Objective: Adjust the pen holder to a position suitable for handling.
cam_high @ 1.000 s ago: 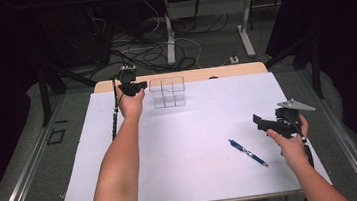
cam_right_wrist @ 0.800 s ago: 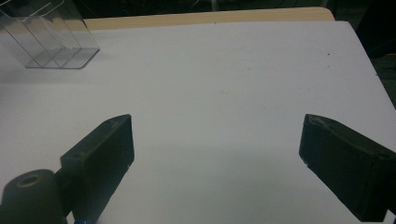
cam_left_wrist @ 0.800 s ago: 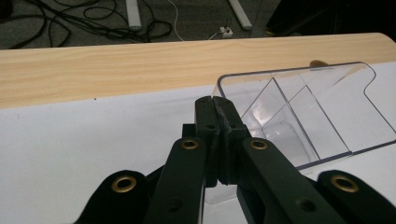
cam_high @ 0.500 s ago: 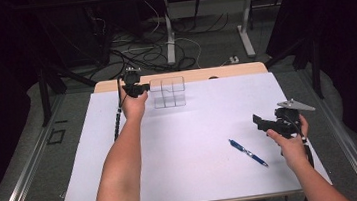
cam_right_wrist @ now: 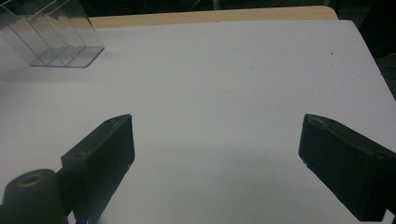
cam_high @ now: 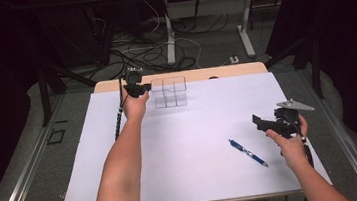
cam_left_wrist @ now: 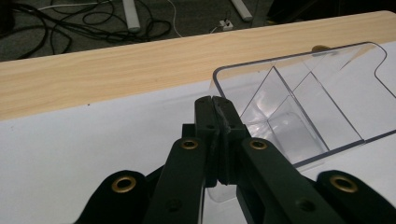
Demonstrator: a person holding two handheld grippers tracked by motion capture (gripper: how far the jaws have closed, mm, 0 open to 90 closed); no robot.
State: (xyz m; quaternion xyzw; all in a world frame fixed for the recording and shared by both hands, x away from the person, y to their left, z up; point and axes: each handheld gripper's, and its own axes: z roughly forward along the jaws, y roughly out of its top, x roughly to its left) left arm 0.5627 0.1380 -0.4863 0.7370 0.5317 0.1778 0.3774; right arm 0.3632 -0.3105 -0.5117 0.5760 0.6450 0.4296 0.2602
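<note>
A clear plastic organizer [cam_high: 169, 92] with several compartments stands at the far middle of the white sheet [cam_high: 200, 178]. My left gripper [cam_high: 148, 87] is at its left wall. In the left gripper view the jaws of the left gripper [cam_left_wrist: 215, 100] are pressed together on the edge of that clear organizer [cam_left_wrist: 303, 107]. A blue pen [cam_high: 248, 152] lies on the sheet at the near right. Just right of it my right gripper [cam_high: 259, 121] hovers with its jaws wide apart. Nothing but bare sheet lies between the jaws of the right gripper [cam_right_wrist: 217, 140], and the organizer [cam_right_wrist: 56, 37] is far off.
The white sheet covers most of a wooden table, whose bare strip [cam_high: 224, 71] runs along the far edge. A black cable [cam_high: 117, 118] trails down from the left gripper. Beyond the table, cables [cam_high: 151, 53] and desk legs stand on the floor.
My left gripper has shifted slightly to the right, up against the organizer's left wall. The right gripper and the pen have stayed put.
</note>
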